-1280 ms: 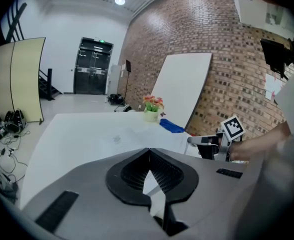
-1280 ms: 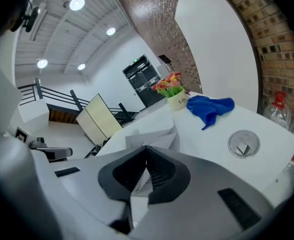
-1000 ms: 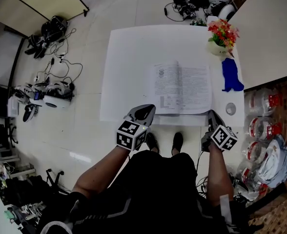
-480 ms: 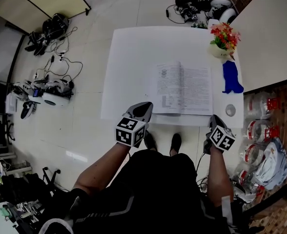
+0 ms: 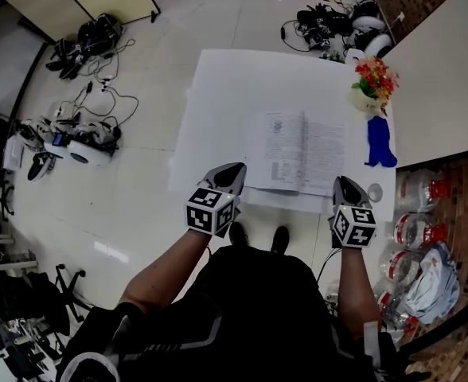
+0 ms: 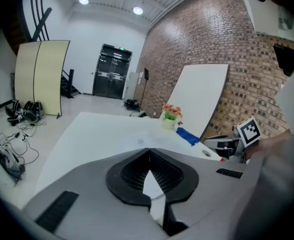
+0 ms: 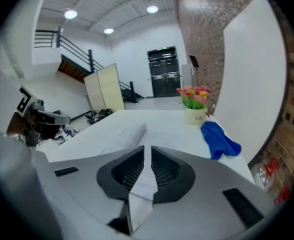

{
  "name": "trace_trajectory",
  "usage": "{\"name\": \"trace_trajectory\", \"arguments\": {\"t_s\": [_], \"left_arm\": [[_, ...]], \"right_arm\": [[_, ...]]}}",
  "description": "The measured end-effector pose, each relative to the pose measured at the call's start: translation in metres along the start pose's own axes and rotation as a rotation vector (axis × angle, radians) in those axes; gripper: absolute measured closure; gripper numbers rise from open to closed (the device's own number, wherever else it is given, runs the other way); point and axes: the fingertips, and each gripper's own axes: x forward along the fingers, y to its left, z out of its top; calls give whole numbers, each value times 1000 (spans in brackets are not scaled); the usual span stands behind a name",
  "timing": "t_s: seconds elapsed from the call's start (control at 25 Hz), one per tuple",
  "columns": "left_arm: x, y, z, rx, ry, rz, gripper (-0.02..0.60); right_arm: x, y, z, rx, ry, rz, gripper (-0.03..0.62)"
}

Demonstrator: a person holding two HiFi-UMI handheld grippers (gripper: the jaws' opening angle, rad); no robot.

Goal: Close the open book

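Nearest, at six o'clock in the head view, a pair of dark shoes (image 5: 258, 235) is seen on the pale floor just short of the white table (image 5: 218, 102). At about eleven o'clock from the person the left gripper (image 5: 235, 169) is held over the table's near edge. Its jaws are seen pressed together at the tips in the left gripper view, and nothing is pinched by them. At about one o'clock the right gripper (image 5: 344, 181) is held at the same edge. Its jaws are drawn all but together, only a thin slit being left, and nothing is gripped there either. A small round disc (image 5: 375, 189) is set on the table just at three o'clock of the right gripper. The open book (image 5: 302, 151) is laid flat with its pages up at twelve o'clock, between and just beyond the two grippers, on the right half of the table. Its spine is run away from the person, and its left page is seen bulged upward in the right gripper view. Neither gripper can be said to touch it. A crumpled blue cloth (image 5: 377, 142) is found just beside the book at three o'clock. Farther off, at one o'clock of the book, a pale pot of red and yellow flowers (image 5: 371, 84) is stood near the far right corner. Tangled cables and gear (image 5: 75, 134) are scattered on the floor at nine o'clock, well apart from the table.
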Motion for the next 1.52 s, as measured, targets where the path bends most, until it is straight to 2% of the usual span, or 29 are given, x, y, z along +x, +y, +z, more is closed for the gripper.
{"name": "trace_trajectory", "arguments": {"t_s": [0.08,0.2,0.44,0.6,0.76,0.96,1.24,1.52], "left_arm": [[-6,6,-1,-12,-11,19,589],[-15,13,-6,-32,-21,44,588],[-33,23,-20,-60,-16,79,589],[-38,33,-35,-77,1,103,588],[-41,40,-51,-94,24,111,588],[-43,43,-66,-115,38,104,588],[-49,57,-79,-140,53,95,588],[-48,56,-76,-130,55,80,588]], "right_arm": [[7,33,15,-151,5,65,585],[20,88,21,-381,47,174,522],[43,168,-10,-813,175,333,462],[56,199,-40,-1030,233,386,461],[71,212,-64,-1220,278,369,461],[86,212,-80,-1338,325,335,461],[103,217,-86,-1363,308,286,461],[107,216,-88,-1375,297,275,461]]}}
